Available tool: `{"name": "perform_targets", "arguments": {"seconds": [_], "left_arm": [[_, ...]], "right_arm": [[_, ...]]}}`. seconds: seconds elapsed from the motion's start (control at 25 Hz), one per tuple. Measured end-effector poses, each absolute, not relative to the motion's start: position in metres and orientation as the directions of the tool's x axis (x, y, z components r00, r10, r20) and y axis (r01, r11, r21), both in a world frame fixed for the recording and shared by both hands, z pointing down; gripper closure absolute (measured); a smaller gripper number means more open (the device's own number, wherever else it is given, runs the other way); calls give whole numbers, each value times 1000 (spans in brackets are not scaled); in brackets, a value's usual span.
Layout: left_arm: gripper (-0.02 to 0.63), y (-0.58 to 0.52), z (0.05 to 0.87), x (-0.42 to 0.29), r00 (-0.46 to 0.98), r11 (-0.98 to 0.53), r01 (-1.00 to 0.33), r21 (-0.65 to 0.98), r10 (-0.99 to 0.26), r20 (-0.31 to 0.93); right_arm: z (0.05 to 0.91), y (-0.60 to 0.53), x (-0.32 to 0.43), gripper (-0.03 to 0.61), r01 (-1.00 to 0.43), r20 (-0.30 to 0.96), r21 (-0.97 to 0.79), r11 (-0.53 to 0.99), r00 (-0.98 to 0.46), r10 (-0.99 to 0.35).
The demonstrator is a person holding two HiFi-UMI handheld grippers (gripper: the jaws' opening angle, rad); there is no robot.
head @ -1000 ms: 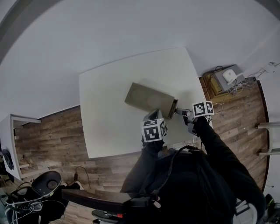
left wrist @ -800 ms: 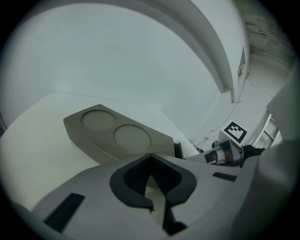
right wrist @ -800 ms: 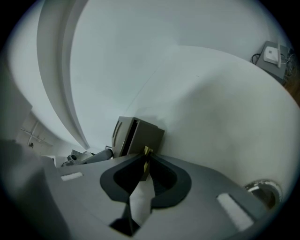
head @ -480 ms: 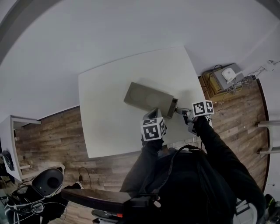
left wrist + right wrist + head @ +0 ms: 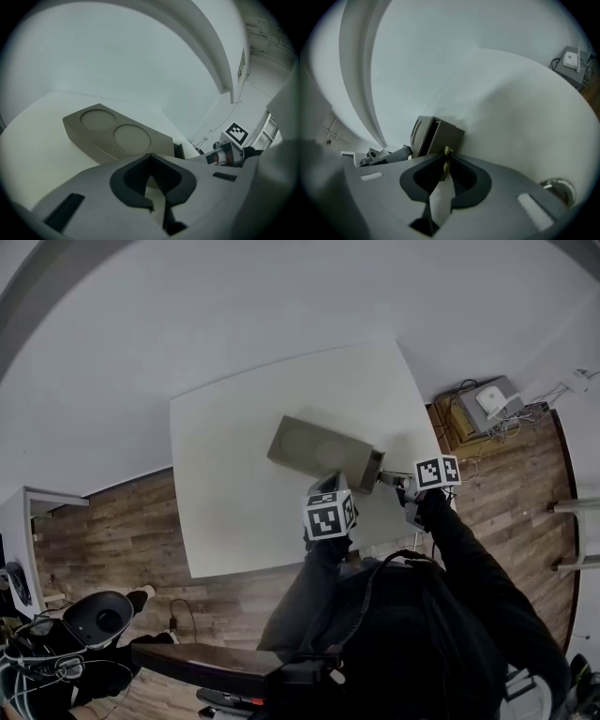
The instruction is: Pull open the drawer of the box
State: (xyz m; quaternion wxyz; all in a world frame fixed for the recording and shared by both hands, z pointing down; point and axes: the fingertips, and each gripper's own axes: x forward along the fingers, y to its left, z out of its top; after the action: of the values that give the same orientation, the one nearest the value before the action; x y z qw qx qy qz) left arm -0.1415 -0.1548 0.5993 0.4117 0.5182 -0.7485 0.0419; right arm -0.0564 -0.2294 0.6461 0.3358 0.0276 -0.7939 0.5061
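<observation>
A grey-brown box [image 5: 319,448] with two round recesses in its top lies on the white table [image 5: 234,474]. Its drawer end [image 5: 376,468] points right. In the right gripper view the drawer front [image 5: 420,136] stands a little out from the box [image 5: 447,136], with a dark gap behind it. My right gripper [image 5: 446,157] is shut on a small brass-coloured pull [image 5: 446,151] at that end; in the head view it [image 5: 386,480] reaches in from the right. My left gripper [image 5: 150,165] is shut and holds nothing. Its tip sits at the box's [image 5: 117,136] near side [image 5: 328,487].
The table's right edge runs just behind my right gripper. On the wooden floor to the right, a crate with a white router [image 5: 489,401] and cables. A white shelf [image 5: 23,549] and a round dark object [image 5: 98,622] stand at the lower left.
My right gripper and the drawer end have crept a touch to the right. The left gripper has stayed put. At the lower left the round dark object has shifted.
</observation>
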Motion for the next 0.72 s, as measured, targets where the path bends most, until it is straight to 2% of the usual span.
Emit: {"name": "perform_targets", "arguments": {"seconds": [0.72], "left_arm": [[618,-164,600,-155,-107,458,-803,381,-740,664]], "right_arm": [[646,-243,-51,538,-413,576,-772,484,-776,258]]}}
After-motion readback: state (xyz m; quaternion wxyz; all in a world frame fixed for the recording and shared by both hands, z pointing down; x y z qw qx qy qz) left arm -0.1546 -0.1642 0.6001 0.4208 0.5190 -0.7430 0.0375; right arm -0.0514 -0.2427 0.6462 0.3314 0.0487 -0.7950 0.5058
